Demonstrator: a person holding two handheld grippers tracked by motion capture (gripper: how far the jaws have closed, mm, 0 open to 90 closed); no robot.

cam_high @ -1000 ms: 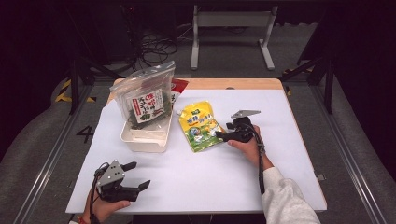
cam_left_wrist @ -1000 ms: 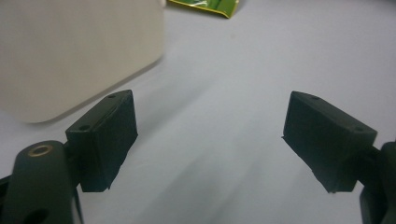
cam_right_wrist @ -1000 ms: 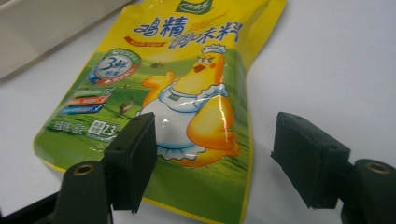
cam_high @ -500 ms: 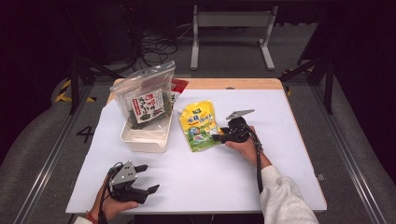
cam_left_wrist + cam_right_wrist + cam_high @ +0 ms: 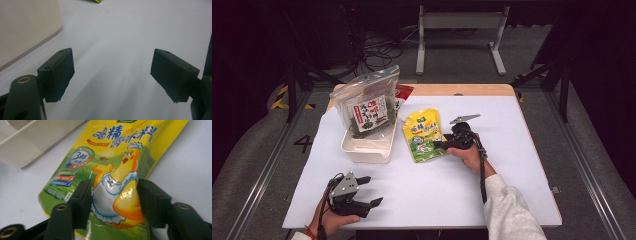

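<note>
Near the middle of the white table [image 5: 522,165] lies a yellow seasoning pouch [image 5: 424,135] printed with a cartoon chicken, flat on its back, just right of a cream plastic bin [image 5: 367,147]. At the pouch's right edge sits the right gripper [image 5: 441,145], held in the person's right hand [image 5: 469,155]. In the right gripper view its 2 fingers [image 5: 81,200] flank the bulging lower part of the pouch [image 5: 117,177], having just been closing, and the film puckers between them, so they pinch the pouch. A clear zip bag of dark dried greens [image 5: 368,107] stands tilted in the bin, with a red packet [image 5: 403,92] behind it at the far side. At the near left edge of the table the left gripper [image 5: 371,192] rests low in the left hand [image 5: 329,222], well apart from the pouch. Its fingers [image 5: 60,72] are spread wide over bare table, nothing between them, with the bin's wall [image 5: 27,27] to their left.
</note>
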